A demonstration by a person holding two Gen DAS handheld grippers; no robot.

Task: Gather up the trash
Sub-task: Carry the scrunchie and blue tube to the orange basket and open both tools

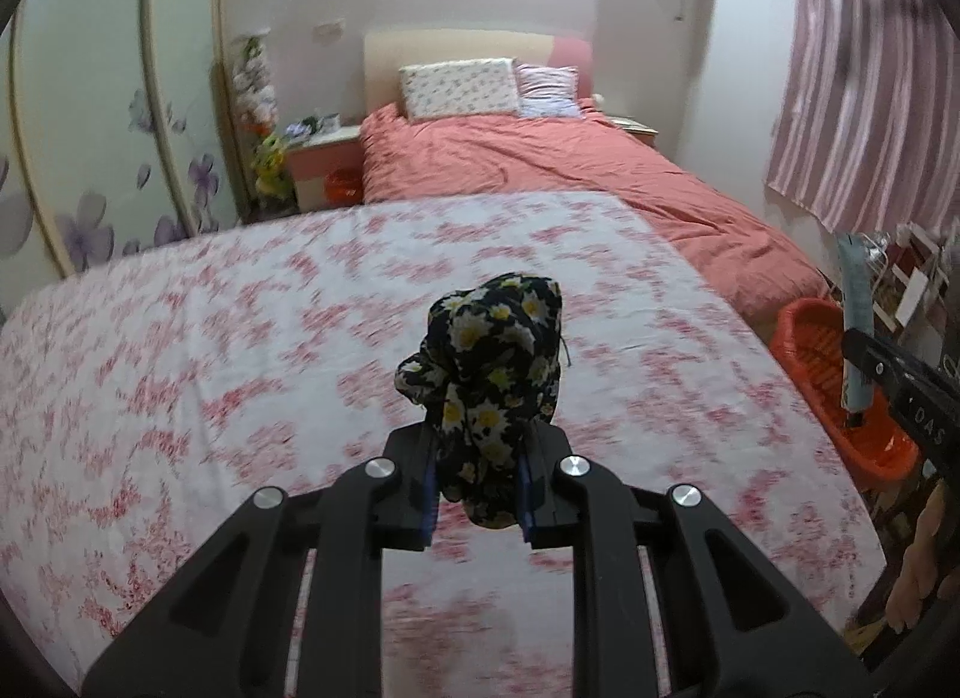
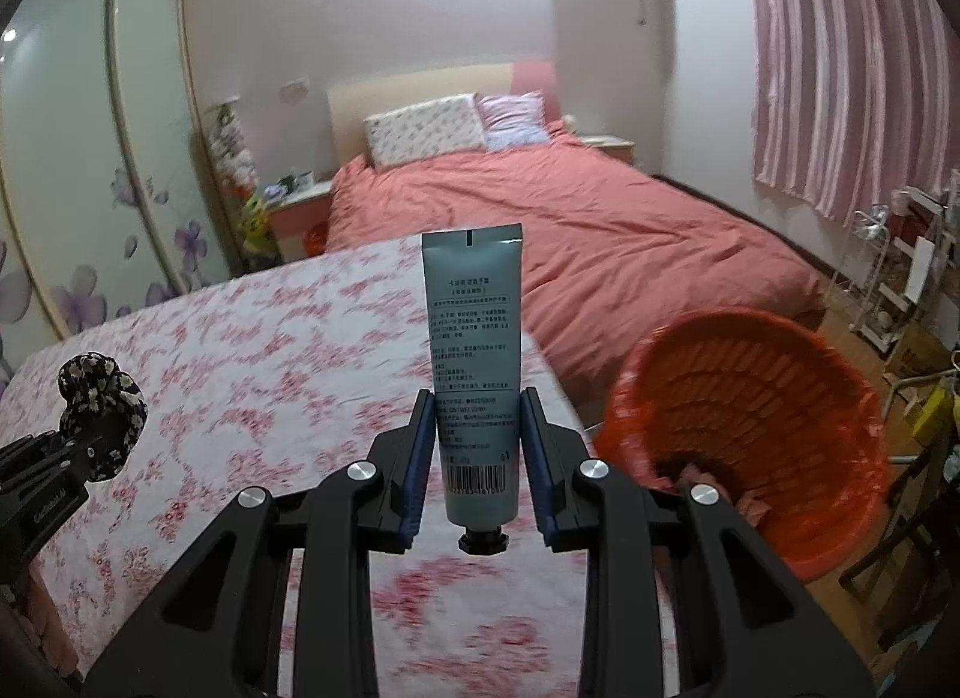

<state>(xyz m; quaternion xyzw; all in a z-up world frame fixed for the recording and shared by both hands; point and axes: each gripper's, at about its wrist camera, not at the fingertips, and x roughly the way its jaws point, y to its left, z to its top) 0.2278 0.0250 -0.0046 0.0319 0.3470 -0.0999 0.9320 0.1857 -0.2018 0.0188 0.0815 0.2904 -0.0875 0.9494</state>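
Both pieces of trash are already picked up, so the step in hand looks like the carry to the bin rather than any grasping.

The right hand-held gripper (image 2: 478,458) is clenched on a teal cream tube (image 2: 474,374), held upright with its crimped end up and its black cap (image 2: 483,542) hanging just below the blue pads (image 2: 417,470). The pads press the lower part of the tube from both sides. The left hand-held gripper (image 1: 477,488) is clamped on a bunched black cloth with daisy print (image 1: 489,380), most of which stands above the fingers, with a smaller lobe drooping beneath them.

Both items hang over the floral-sheeted surface (image 1: 210,338), which I take to be a covered desk or a second bed; I cannot tell which. The orange basket (image 2: 750,398) sits on the floor just beside its right edge, mouth tilted toward the camera, with some scraps already at the bottom. In the left wrist view the same basket (image 1: 804,350) appears at the far right, with the tube (image 1: 855,326) in front of it.

The next move, as I judge it, calls for swinging the right hand-held gripper rightward until the tube is over the basket's mouth, then releasing. The left one has farther to travel, and the 2 should not collide over the rim. The cloth may snag on a pad when let go.
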